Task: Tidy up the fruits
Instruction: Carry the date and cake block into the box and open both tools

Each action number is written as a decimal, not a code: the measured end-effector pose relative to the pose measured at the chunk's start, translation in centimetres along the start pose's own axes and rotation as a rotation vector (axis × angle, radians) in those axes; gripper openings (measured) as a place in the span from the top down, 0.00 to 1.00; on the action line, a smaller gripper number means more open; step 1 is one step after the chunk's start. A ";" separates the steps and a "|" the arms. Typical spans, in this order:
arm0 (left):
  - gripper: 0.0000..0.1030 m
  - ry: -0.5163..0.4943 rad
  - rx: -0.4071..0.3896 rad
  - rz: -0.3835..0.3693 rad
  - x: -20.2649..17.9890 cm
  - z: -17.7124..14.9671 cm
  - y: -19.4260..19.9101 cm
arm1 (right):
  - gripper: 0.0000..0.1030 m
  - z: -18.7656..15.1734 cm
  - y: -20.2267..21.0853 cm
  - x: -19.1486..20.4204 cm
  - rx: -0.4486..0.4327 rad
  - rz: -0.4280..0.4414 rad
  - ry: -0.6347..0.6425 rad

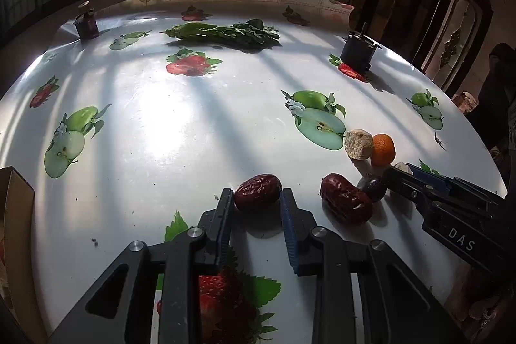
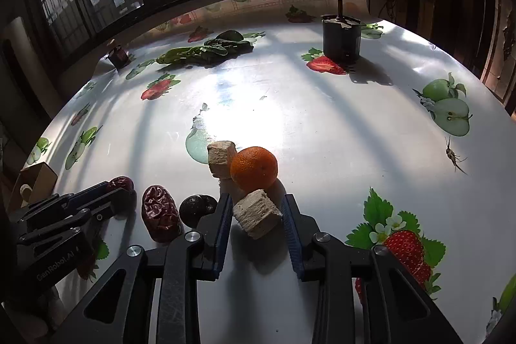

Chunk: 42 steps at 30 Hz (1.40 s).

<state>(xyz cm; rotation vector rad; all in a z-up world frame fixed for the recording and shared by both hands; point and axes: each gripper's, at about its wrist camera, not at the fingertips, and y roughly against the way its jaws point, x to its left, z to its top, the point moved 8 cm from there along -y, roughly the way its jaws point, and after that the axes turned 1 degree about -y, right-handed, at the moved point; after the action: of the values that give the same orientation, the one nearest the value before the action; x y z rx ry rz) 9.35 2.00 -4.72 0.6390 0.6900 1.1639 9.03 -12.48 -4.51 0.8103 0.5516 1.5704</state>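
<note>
Left gripper pinches a wrinkled red date low over the tabletop, its blue pads tight against the fruit's sides. Right gripper clamps a pale, fibrous cube, held tilted just in front of an orange. A second pale cube leans on the orange's left side, touching it. Between the two grippers lie a second red date and, just beside it, a small dark round fruit. The right wrist view alone shows a long-legged insect clearly on the cloth at far right; in the left wrist view it is only a thin speck. That view gives only a corner of the cardboard box at left, while the left wrist view shows its edge close at the left margin. Both views show leafy greens far back near the window, a black pot to the right of them, and a small dark jar at far left. The left wrist view alone catches a dark-clad person at the right edge.
</note>
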 end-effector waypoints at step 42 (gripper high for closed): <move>0.73 0.502 -0.044 0.319 26.0 -15.5 20.0 | 0.67 -8.8 4.2 36.5 0.168 0.449 0.388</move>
<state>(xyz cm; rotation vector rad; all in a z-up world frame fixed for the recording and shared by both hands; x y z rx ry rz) -8.11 33.82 -3.34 0.4273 1.0055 1.6583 -1.55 23.52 -0.24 0.7933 0.8314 2.1401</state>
